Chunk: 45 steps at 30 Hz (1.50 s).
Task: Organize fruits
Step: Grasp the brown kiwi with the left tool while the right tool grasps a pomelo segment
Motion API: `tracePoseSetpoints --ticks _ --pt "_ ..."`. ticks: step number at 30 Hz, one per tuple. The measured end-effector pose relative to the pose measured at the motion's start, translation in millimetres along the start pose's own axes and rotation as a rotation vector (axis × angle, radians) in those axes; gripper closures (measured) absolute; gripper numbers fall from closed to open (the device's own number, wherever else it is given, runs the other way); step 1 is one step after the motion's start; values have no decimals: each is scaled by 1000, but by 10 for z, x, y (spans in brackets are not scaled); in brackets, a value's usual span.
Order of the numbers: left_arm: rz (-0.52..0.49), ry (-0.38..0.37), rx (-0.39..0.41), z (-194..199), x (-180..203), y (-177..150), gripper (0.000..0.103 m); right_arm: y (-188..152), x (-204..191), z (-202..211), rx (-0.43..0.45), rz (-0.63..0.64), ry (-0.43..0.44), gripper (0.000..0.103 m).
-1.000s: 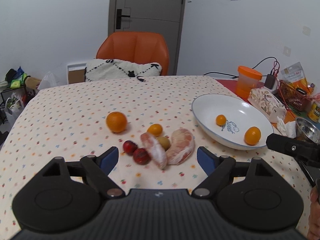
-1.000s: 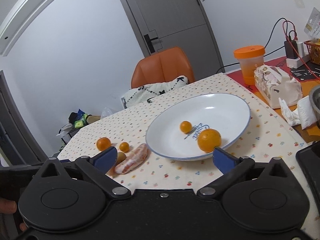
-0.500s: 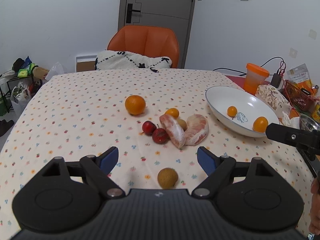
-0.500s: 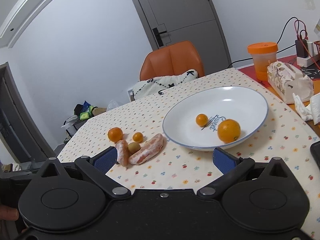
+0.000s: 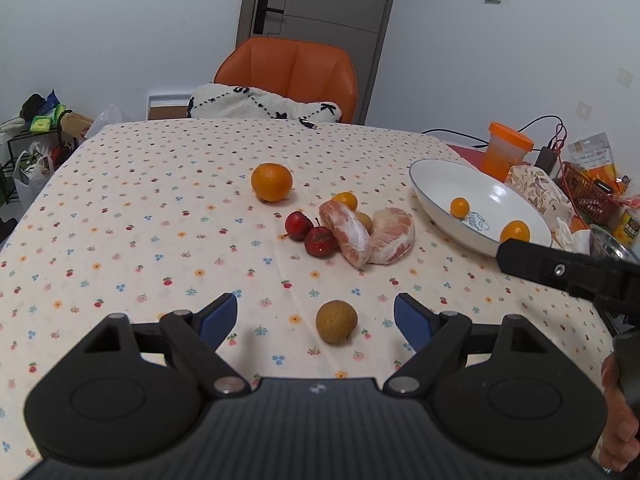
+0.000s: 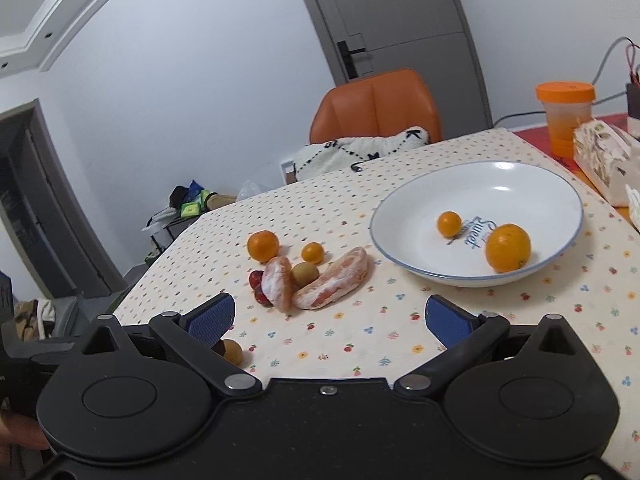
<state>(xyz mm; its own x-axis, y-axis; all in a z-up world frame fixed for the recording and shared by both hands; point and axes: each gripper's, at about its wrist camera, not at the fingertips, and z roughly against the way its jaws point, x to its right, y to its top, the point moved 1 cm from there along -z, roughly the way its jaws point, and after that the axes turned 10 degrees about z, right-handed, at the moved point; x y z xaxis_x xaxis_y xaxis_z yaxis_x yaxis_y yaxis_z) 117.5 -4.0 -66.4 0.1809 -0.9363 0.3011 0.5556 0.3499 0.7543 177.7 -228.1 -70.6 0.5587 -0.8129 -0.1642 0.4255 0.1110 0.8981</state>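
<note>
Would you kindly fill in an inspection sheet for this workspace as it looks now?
Surface: flower-print tablecloth, flat.
Job's things: white plate holds two orange fruits; large orange, small orange fruit, two red fruits, two peeled pomelo segments and two brown round fruits on the cloth, one nearest.
Clutter: orange-lidded cup, patterned tissue pack.
Grippers: left gripper and right gripper, jaws open, empty.
Cables: red and black wires behind plate.
Surroundings: orange chair, grey door.
</note>
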Motion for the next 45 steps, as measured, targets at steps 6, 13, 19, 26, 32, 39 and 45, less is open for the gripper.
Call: tracePoseSetpoints --ticks 6,13,19,26,32,39,45 --pt "48 -48 -23 -89 -22 -8 31 17 -109 -85 -23 51 21 14" --pt "65 -75 -75 -250 -64 -14 49 19 -162 -240 -65 74 37 27" --pt "57 -104 -85 -306 -105 20 80 57 -214 -408 -84 90 62 33" --pt "102 -67 -74 -331 -257 116 80 130 -324 -647 -102 123 97 41" --pt "125 -41 -58 -313 -375 181 80 161 -388 -778 -119 131 111 47" --pt "146 -13 -48 -295 -512 247 80 189 -427 -914 -133 136 102 54" --pt "176 -2 -48 -292 -636 265 80 210 -471 -1040 -145 155 110 64"
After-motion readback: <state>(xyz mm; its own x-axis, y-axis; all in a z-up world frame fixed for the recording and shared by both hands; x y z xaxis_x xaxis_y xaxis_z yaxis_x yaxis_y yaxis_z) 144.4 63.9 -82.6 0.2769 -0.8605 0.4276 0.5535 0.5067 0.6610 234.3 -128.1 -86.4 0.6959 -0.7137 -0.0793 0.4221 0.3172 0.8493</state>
